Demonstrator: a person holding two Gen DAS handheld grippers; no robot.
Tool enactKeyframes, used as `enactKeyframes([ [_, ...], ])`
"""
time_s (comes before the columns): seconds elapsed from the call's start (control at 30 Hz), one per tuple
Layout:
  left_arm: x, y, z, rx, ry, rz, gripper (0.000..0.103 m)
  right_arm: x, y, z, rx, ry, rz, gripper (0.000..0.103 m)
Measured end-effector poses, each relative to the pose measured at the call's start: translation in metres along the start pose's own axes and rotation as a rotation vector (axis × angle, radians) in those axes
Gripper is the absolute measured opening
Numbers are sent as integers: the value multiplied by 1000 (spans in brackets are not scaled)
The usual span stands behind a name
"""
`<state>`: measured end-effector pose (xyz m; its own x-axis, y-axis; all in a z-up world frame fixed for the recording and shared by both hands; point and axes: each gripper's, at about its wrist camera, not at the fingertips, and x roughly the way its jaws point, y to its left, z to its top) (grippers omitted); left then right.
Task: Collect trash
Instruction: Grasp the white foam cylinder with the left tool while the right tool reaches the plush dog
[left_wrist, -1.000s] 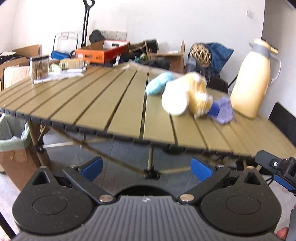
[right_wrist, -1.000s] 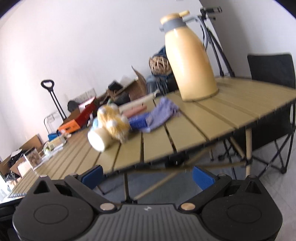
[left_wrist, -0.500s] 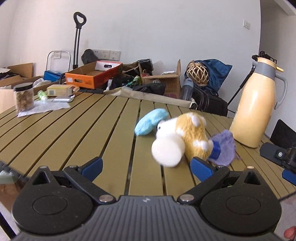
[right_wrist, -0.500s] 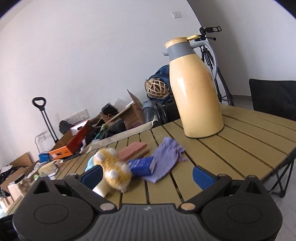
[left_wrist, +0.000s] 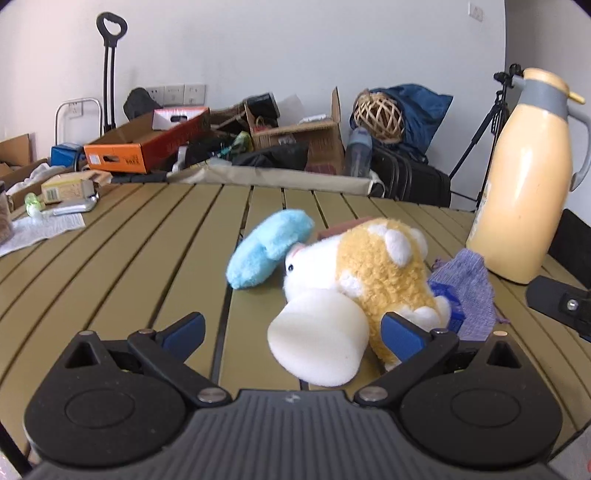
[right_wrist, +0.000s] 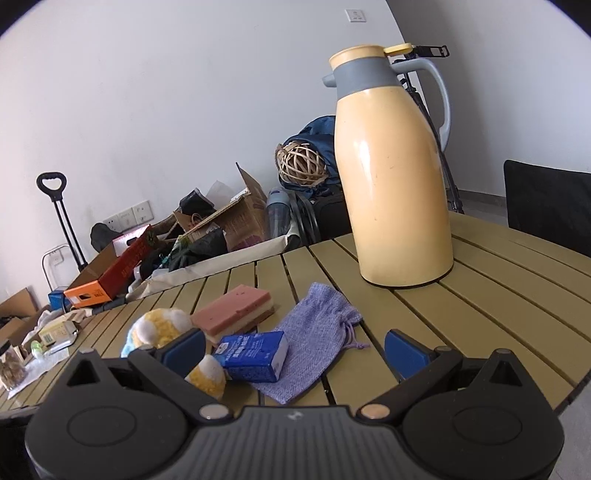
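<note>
Bottom centre of the right view, the blue carton (right_wrist: 254, 355) lies on the purple pouch (right_wrist: 318, 334); looks light, crushable, so pinch its long sides. Both the right gripper (right_wrist: 293, 345) and left gripper (left_wrist: 291, 326) gape, empty.

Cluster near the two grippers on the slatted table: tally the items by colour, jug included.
Blue: 2, fluffy pad, small carton
Yellow: 2, plush toy, jug
White: 1, foam cup
Purple: 1, pouch
Pink: 1, sponge block
Total: 7
</note>
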<state>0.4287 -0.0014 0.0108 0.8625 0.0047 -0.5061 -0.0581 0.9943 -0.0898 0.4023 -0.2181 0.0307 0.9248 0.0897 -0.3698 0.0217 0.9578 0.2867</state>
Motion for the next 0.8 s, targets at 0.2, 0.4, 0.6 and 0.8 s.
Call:
enactKeyframes([
  [0.2, 15, 3, 1, -8, 6, 6, 103, 6, -16, -3, 32, -15, -30, 103],
  [0.4, 23, 3, -1, -32, 25, -4, 101, 12, -30, -8, 71, 11, -45, 103],
  [0.6, 23, -4, -7, -11, 36, -3, 72, 11, -29, -10, 69, 12, -43, 103],
  [0.8, 18, -3, -9, -6, 17, -14, 59, 13, -24, -11, 59, 13, -36, 103],
])
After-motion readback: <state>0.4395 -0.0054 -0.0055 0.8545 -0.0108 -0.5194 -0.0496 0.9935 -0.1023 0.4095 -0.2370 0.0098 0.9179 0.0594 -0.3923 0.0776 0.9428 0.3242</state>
